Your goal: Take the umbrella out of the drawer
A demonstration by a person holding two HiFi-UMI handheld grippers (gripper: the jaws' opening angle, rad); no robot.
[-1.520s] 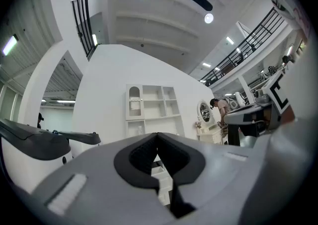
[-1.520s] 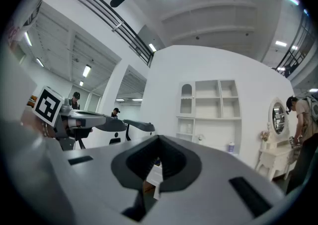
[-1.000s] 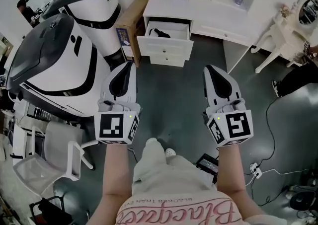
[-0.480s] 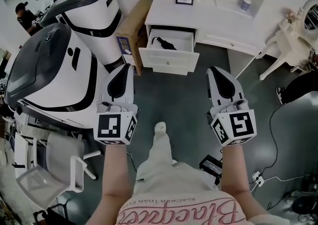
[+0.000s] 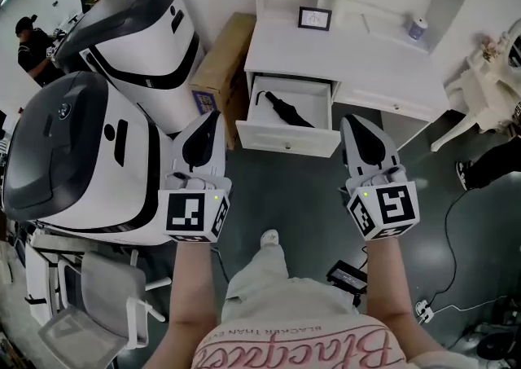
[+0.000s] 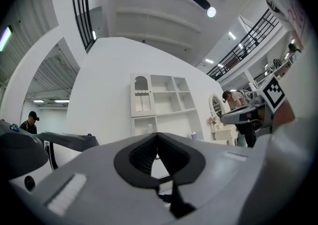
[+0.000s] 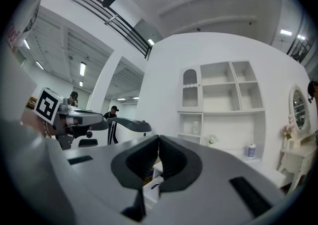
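Facing the open drawer [image 5: 286, 145] w/ both tools empty. Left gripper [image 5: 212, 118] is clenched, pads together, nothing btwn them. Right gripper [image 5: 352, 122] is the same, squeezed closed on nothing. Black umbrella [image 5: 285, 110] lies folded inside the drawer, ahead of both tips and roughly btwn them; neither touches it. Drawer front sits just ahead of the tips, in the gap btwn the two. Progress, as I judge it: drawer's already pulled out, so access is sorted. Reach, grasp & lift-out are all left. Jaws must part first.

Picture frame [image 5: 314, 18] on white desk [image 5: 366, 54] — cardboard box [image 5: 218, 66] beside; bottle [image 5: 417, 28] right.
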